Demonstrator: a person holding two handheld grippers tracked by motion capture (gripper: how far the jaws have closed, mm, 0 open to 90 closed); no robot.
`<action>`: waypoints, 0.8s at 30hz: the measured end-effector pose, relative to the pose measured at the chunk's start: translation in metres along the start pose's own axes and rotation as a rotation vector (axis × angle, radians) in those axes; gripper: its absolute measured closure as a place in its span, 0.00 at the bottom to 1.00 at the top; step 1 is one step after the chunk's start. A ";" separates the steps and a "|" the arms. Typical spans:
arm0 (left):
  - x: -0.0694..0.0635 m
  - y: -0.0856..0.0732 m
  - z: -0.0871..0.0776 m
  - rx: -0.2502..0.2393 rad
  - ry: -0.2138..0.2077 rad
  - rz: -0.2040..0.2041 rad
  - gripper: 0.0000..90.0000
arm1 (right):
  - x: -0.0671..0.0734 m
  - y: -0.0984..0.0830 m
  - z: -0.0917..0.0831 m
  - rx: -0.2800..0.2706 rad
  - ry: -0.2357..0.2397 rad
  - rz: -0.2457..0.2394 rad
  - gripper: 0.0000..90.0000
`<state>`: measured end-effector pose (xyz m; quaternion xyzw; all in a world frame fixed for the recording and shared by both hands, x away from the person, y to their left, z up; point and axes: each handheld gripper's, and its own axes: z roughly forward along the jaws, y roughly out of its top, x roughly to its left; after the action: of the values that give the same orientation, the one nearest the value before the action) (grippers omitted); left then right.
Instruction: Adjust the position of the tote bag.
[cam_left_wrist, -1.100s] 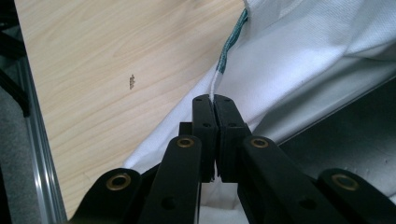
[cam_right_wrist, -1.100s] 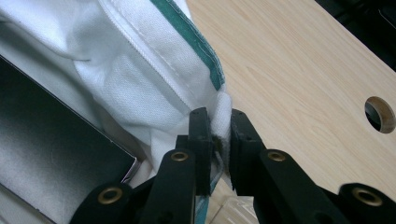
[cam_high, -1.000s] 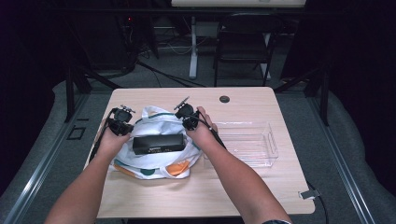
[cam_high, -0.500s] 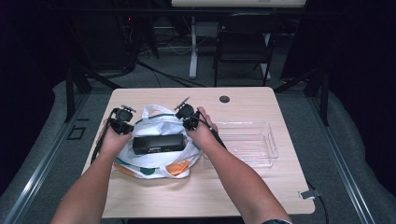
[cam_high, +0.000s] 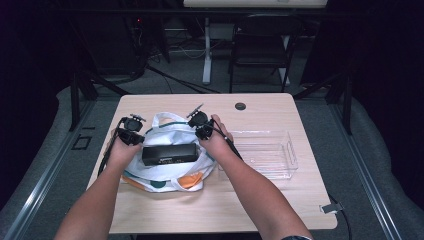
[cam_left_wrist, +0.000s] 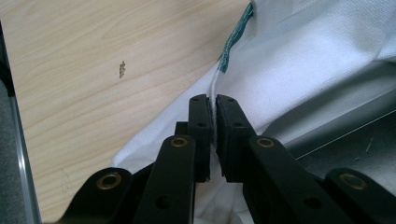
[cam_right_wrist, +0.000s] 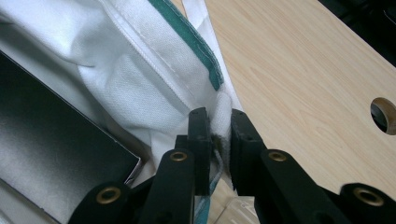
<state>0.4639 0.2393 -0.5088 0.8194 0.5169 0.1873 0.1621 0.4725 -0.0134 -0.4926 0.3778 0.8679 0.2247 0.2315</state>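
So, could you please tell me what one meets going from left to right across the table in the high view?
Left hand-held gripper → black box on the white bag → right hand-held gripper → clear plastic tray.

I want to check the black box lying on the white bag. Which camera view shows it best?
The high view: the whole black box lies on the white bag, between both grippers. The right gripper view shows one dark face and a corner. The left gripper view shows a dark surface at the right edge, probably the box.
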 end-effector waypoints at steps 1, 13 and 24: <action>0.000 0.000 -0.001 0.000 0.002 0.003 0.93 | 0.000 0.000 0.000 -0.001 0.000 0.000 0.89; 0.003 -0.003 -0.014 -0.039 -0.039 -0.007 0.83 | -0.002 -0.001 -0.011 -0.030 0.033 0.003 0.75; 0.003 -0.006 -0.028 -0.101 -0.065 -0.014 0.62 | -0.001 -0.002 -0.035 -0.098 0.063 -0.009 0.61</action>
<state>0.4477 0.2466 -0.4867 0.8121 0.5072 0.1853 0.2212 0.4522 -0.0227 -0.4662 0.3549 0.8643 0.2779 0.2232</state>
